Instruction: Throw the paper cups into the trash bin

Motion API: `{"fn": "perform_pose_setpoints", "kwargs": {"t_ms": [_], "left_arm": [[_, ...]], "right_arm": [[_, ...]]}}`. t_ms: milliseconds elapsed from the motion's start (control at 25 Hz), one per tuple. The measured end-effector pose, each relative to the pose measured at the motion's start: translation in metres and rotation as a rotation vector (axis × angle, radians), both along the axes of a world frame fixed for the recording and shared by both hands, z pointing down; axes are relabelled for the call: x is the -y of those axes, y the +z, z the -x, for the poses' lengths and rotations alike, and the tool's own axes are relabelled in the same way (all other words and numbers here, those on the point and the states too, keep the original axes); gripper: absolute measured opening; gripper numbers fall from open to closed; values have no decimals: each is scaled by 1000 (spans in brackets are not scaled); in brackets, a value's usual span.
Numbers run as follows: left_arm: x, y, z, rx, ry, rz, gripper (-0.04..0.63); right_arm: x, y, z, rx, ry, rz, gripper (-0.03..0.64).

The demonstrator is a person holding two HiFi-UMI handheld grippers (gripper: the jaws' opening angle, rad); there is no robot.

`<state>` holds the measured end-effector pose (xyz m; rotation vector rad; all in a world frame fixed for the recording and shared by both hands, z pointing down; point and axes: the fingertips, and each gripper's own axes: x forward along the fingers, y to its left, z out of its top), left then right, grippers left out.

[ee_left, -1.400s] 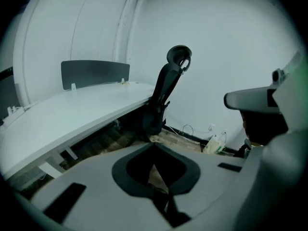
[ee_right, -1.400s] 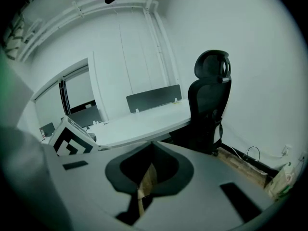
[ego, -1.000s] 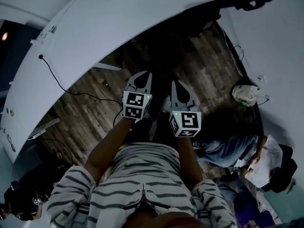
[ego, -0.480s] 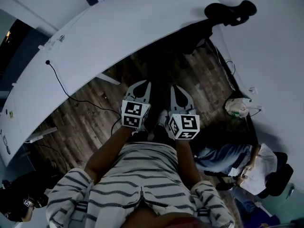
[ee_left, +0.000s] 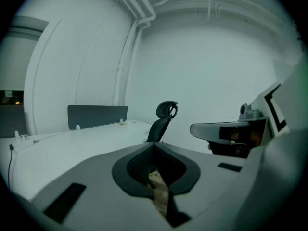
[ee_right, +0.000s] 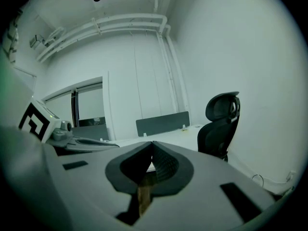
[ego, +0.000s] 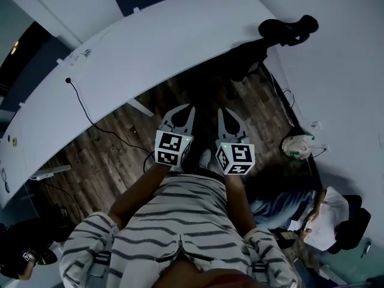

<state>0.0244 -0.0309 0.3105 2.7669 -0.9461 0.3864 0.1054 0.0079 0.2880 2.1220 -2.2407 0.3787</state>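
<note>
Clenched, tips meeting, nothing gripped: left claw (ego: pixel 183 110) (ee_left: pixel 154 144). Same for right claw (ego: pixel 225 110) (ee_right: pixel 152 142). Both held side by side near striped shirt (ego: pixel 180 221), over wood floor (ego: pixel 120 131) on near side of curved white surface (ego: pixel 150 47). Black chair (ego: pixel 282 30) at right end of surface. Pale bag (ego: pixel 297 146) on floor past that end; bin or not, cannot tell. Paper cups not made out in any view.
</note>
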Motion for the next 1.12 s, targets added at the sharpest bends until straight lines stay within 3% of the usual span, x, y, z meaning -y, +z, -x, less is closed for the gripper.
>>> {"fn": "perform_pose_setpoints", "kwargs": {"t_ms": [560,1120], "left_arm": [[1,-45,11,-90,-14,-64,25],[0,-56,15,-103,-17,-96,23]], "right_arm": [[7,-21,18,-27,-47,-37,11],[7,-34,16,-27,-51,-76,11]]}}
